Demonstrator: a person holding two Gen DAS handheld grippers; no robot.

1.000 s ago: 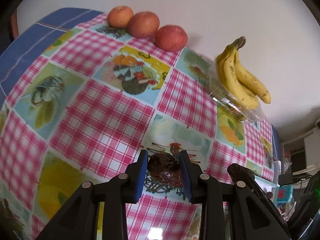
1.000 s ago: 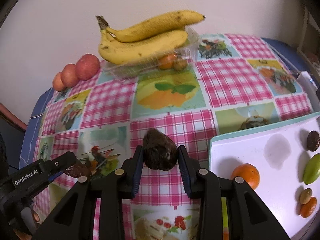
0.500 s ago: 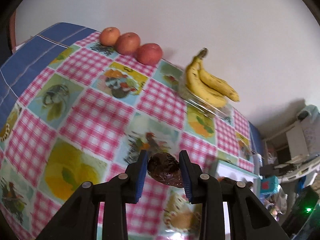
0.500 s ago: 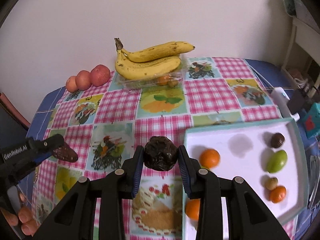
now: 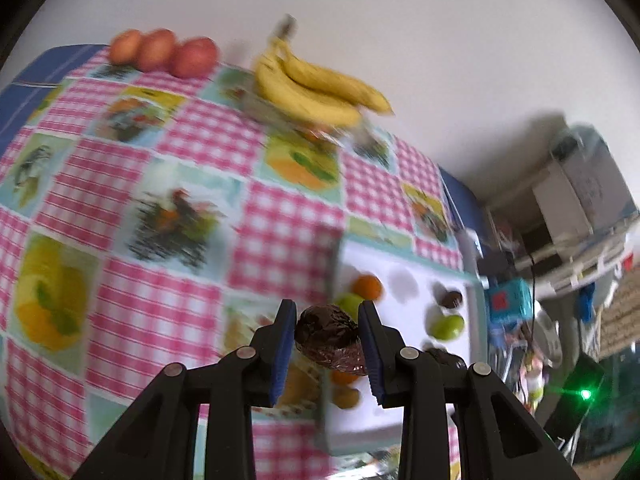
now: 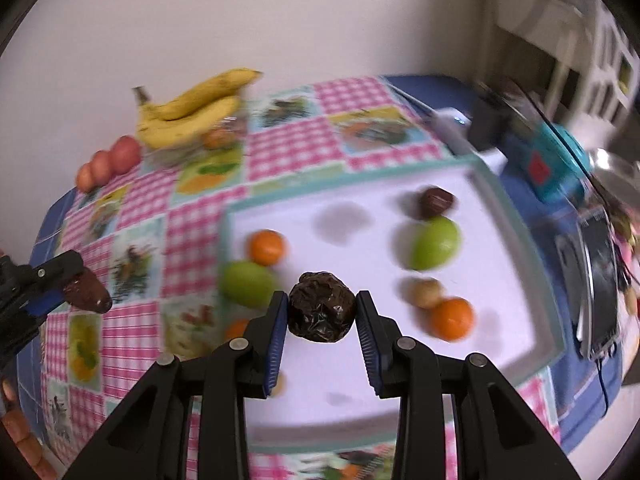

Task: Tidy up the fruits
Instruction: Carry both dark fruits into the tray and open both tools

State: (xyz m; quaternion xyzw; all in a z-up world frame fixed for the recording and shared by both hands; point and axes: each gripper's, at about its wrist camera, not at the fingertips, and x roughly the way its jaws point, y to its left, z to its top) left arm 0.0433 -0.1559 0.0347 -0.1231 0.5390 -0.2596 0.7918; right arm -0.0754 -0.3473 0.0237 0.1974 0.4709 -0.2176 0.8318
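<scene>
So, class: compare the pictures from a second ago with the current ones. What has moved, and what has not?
Both grippers have carried their dark wrinkled fruits rightward from over the checked cloth toward the white tray. The right gripper now holds its dark fruit above the tray; the left gripper holds its fruit near the tray's edge. Neither has let go. The bananas, the apples and the fruit on the tray stayed put.

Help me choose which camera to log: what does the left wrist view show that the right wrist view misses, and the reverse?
Only the left wrist view shows the green indicator light at lower right. Only the right wrist view shows the left gripper from outside, holding its dark fruit, plus a phone-like device beside the tray. Both show the bananas, three reddish fruits, white tray and checkered tablecloth, each with jaws closed on a dark wrinkled fruit.
</scene>
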